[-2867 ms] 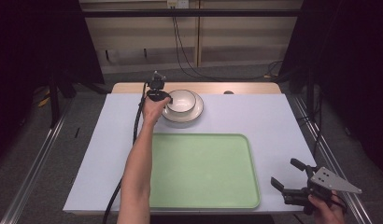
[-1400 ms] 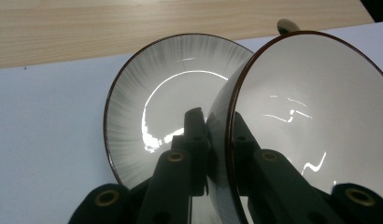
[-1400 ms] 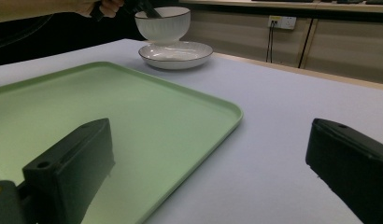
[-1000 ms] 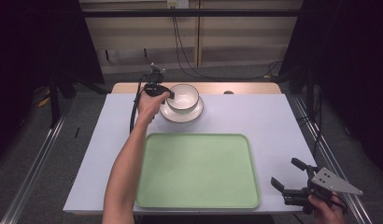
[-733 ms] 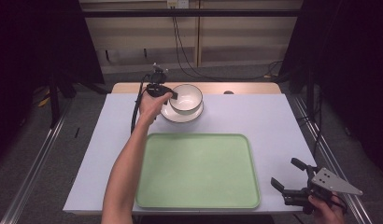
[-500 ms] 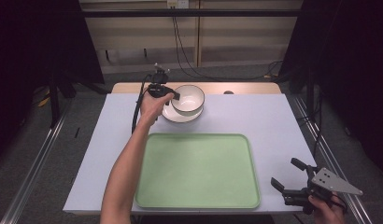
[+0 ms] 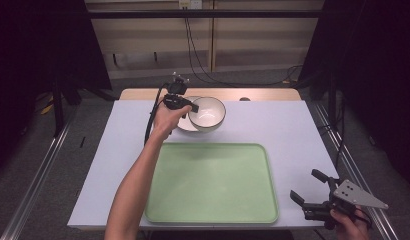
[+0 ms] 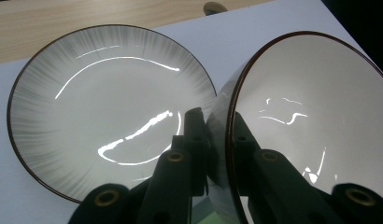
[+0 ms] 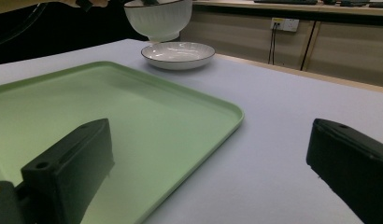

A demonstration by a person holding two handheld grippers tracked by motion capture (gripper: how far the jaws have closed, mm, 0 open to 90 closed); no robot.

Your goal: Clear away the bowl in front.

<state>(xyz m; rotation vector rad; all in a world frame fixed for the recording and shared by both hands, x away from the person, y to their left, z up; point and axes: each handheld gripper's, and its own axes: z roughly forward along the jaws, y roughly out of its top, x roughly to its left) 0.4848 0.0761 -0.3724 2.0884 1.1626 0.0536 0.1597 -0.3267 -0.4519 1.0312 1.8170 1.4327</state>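
A white bowl [image 7: 207, 113] with a dark rim hangs in the air above a shallow white plate [image 7: 183, 123] at the far middle of the table. My left gripper [image 7: 192, 107] is shut on the bowl's left rim, one jaw inside and one outside. From the left gripper view the bowl [image 8: 311, 116] tilts to the right of the plate [image 8: 105, 112], with the left gripper [image 8: 216, 140] pinching its rim. My right gripper [image 7: 309, 189] stands open near the front right corner, nothing between its jaws. Its own view shows the bowl [image 9: 158, 18] raised over the plate [image 9: 178, 54].
A large light-green tray [image 7: 213, 210] lies at the front middle of the white table top [image 7: 293, 130]; the right gripper view shows its near corner [image 9: 227, 116]. Cables hang against the back wall. Dark curtains stand on both sides.
The left gripper has closed on the bowl's rim and lifted it off the plate, carrying it a little right and toward the tray. The right gripper has stayed put.
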